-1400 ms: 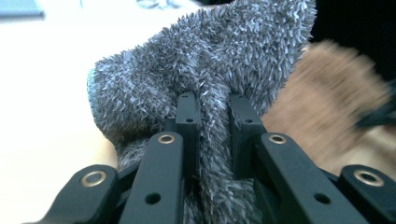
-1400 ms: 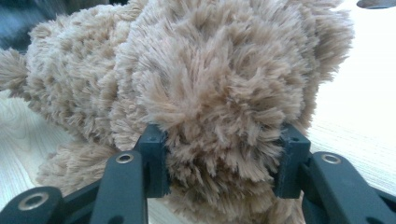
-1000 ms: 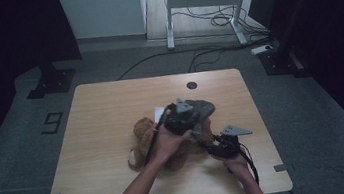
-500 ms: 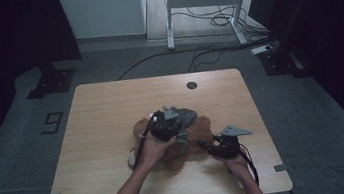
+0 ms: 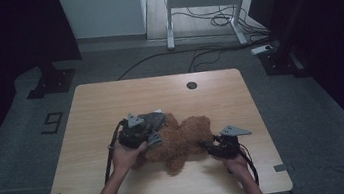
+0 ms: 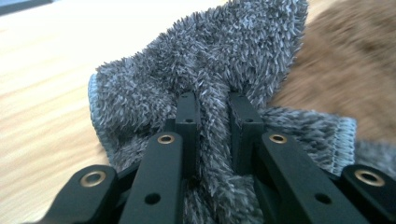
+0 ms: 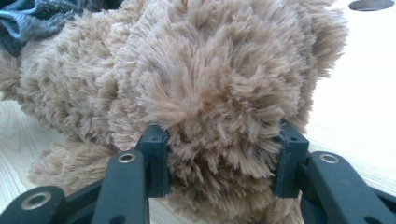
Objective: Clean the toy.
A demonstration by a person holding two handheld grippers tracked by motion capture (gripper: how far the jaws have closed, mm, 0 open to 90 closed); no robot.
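Risk: grey fleece cloth [image 6: 205, 70], pinched by left gripper [image 6: 212, 116], may slip while right gripper [image 7: 219, 158] clamps brown plush bear [image 7: 196, 79], fold being thin.

A pale wooden surface [image 5: 110, 105] with a round hole [image 5: 191, 85] is seen. Beyond it, a white desk frame [image 5: 200, 0] and tangled cables [image 5: 215, 19] are seen on the floor.

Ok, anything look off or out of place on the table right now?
Nothing damaged or spilled. The brown teddy bear lies flat on the wooden table, the right gripper clamped on one plush part. The grey fuzzy cloth is bunched and crumpled in the left gripper beside the bear, not spread out.
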